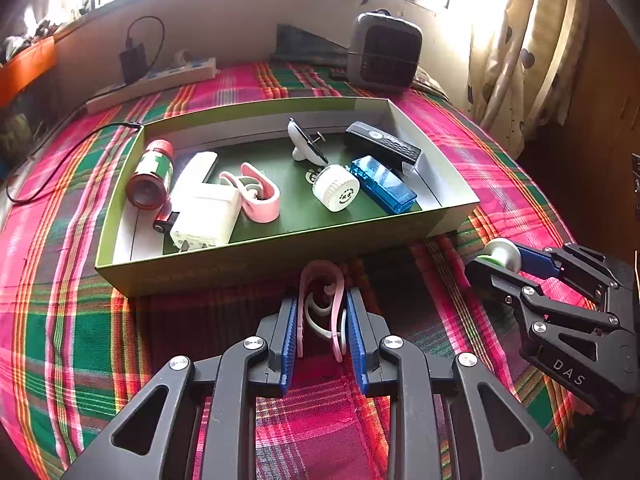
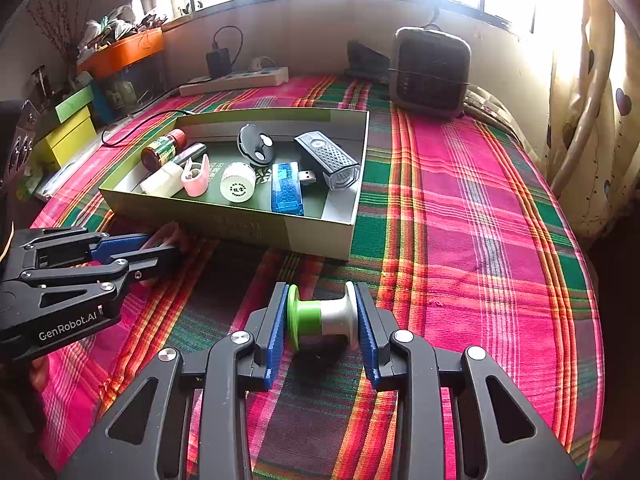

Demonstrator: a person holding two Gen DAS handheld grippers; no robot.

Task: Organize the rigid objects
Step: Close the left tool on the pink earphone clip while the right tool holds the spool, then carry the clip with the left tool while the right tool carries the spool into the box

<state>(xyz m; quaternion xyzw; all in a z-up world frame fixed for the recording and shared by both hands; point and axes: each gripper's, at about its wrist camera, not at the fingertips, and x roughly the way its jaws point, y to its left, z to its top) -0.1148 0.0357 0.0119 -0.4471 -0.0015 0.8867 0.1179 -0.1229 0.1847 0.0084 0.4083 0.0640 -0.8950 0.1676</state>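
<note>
**Plaid-covered surface with sorting box: both claws loaded**

Setting: a bed or table under a pink, green and orange plaid cloth (image 2: 460, 208), beneath a bright window; a small heater (image 2: 430, 68) and a power strip (image 2: 236, 80) stood along the far wall.

Receptacle: a shallow green box (image 1: 280, 256), open-topped, lay on the cloth just ahead of both grippers. It already held a red-capped bottle (image 1: 150, 174), a white charger (image 1: 206, 208), a pink clip (image 1: 256, 194), a white round cap (image 1: 336, 188), a blue USB device (image 1: 382, 190) and a black remote-like unit (image 1: 382, 146).

Left gripper (image 1: 322, 320): closed narrowly on a second pink clip (image 1: 322, 292), low over the cloth, short of the box's near wall.

Right gripper (image 2: 322, 320): clamped on a green-and-white spool (image 2: 322, 314), pads against its two flanges, also outside the box.

Handling note (judgement): both pieces looked ready for placing. Each would need lifting clear of the near wall before going forward. The open green floor between the pink clip and the white cap appeared the likeliest gap. Releasing low would keep the spool from rolling into its neighbours.
</note>
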